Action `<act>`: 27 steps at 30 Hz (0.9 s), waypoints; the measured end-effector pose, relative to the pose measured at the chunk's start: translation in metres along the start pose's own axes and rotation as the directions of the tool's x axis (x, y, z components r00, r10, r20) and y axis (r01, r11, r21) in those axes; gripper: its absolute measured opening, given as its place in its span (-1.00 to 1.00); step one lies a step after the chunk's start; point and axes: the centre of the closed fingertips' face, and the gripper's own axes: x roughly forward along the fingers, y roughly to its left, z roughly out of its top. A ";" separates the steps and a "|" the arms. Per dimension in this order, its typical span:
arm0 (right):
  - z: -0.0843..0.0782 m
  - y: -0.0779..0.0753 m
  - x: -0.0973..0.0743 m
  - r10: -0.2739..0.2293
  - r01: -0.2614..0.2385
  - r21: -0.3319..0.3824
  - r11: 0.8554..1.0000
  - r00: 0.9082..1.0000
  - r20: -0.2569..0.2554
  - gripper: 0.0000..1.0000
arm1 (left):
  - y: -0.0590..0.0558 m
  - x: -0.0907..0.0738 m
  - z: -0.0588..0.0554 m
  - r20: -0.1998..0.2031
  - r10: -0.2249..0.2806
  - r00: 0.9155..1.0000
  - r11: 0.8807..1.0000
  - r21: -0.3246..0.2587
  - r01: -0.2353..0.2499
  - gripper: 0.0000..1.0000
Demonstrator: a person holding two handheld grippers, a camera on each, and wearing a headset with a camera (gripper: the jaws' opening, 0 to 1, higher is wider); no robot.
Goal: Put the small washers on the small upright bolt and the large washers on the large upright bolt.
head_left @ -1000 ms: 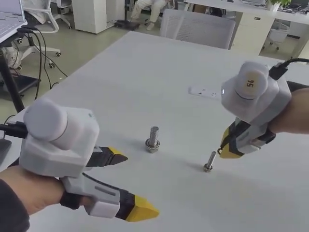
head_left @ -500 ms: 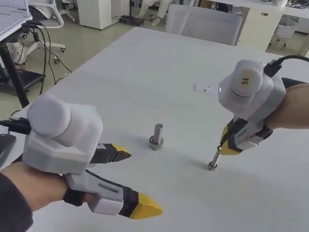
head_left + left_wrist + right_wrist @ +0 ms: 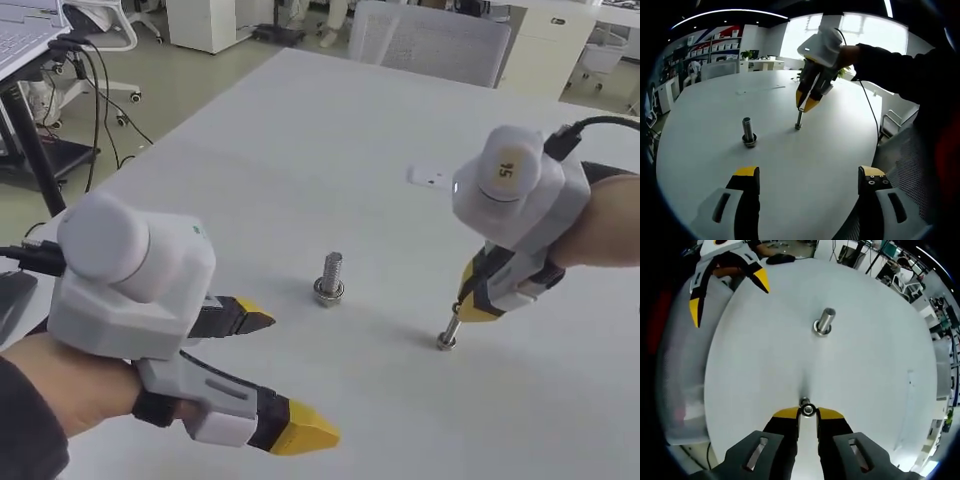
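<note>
White table (image 3: 300,150) in an office, grey chair (image 3: 430,40) at far edge: large bolt (image 3: 329,278) upright mid-table, right gripper (image 3: 468,312) pinching the small bolt (image 3: 447,335) near it, left gripper (image 3: 285,378) spread wide over the near side.

small bolt (image 3: 448,333): upright on the surface (image 3: 300,150), at the right gripper (image 3: 472,310) tips
large bolt (image 3: 329,278): upright, beyond the small bolt from the right gripper, ahead of the left gripper (image 3: 297,378)
</note>
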 end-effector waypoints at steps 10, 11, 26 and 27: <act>-0.002 0.001 0.011 0.017 -0.017 0.009 1.000 1.000 -0.010 -0.72 | 0.000 -0.001 -0.002 -0.002 0.000 1.000 1.000 -0.004 0.000 0.61; -0.002 0.001 0.013 0.019 -0.019 0.008 1.000 1.000 -0.012 -0.72 | 0.000 0.000 -0.002 -0.003 0.000 1.000 1.000 -0.004 0.000 0.61; -0.006 0.006 0.036 0.044 -0.044 0.025 0.999 0.999 -0.017 -0.72 | 0.000 0.001 -0.003 -0.010 -0.002 1.000 1.000 -0.008 0.002 0.61; -0.006 0.006 0.037 0.045 -0.045 0.026 0.999 0.999 -0.018 -0.72 | 0.000 0.001 -0.003 -0.011 -0.001 1.000 1.000 -0.008 0.001 0.61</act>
